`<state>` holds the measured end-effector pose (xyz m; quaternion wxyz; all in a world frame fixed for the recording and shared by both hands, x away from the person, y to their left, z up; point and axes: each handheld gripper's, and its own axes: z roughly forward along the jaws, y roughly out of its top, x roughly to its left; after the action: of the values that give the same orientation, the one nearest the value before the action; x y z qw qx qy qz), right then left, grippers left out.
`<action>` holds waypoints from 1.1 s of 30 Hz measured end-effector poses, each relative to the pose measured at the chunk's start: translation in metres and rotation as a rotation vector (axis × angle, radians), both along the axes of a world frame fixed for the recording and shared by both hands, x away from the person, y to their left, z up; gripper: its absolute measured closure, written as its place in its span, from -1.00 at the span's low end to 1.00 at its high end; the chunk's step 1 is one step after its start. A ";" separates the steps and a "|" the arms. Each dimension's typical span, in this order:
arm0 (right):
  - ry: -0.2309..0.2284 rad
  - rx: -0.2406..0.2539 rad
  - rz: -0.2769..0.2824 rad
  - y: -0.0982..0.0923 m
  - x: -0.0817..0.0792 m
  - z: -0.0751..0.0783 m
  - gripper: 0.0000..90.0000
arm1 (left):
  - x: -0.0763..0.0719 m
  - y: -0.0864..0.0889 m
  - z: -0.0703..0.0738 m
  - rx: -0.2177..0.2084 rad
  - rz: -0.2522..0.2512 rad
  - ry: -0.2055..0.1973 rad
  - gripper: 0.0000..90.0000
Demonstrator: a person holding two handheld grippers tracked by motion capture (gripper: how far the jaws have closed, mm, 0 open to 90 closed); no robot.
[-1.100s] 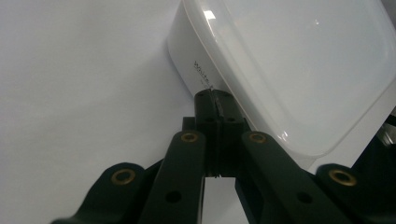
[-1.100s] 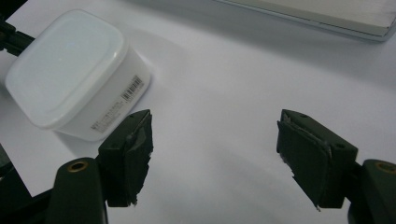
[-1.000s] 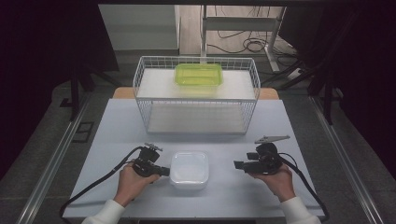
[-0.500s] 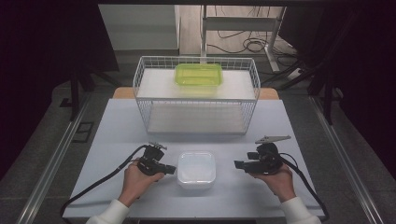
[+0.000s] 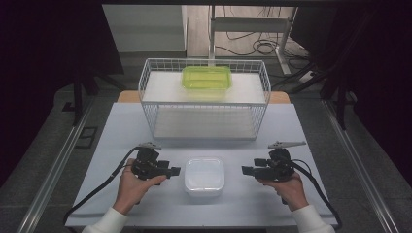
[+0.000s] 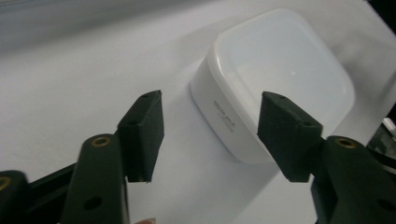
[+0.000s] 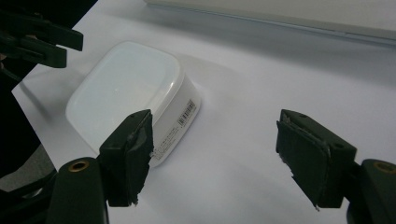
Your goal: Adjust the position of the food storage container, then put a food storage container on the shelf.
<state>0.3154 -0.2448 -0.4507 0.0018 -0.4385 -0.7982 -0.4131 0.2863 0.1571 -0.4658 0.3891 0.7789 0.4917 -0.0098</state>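
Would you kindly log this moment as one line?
left gripper: just opened, empty | right gripper: open, empty | white lidded container: on table between them

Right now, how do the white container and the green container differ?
The white container is opaque and squarish; the green container is translucent and longer. The white one sits on the table between the grippers; the green one sits on the wire basket's upper shelf. Both have rounded corners and are untouched.

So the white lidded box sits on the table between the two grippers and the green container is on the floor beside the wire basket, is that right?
Not quite: the green container is inside the wire basket, as the high view shows. The white lidded box does sit between the left gripper and right gripper.
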 end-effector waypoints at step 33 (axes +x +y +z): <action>0.098 0.118 0.049 0.057 -0.006 -0.002 -0.04 | 0.004 0.001 -0.009 -0.212 0.002 0.103 -0.16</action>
<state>0.3093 -0.1876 -0.4528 0.0766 -0.4375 -0.7820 -0.4373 0.2904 0.1576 -0.4751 0.4435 0.7313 0.5082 -0.1013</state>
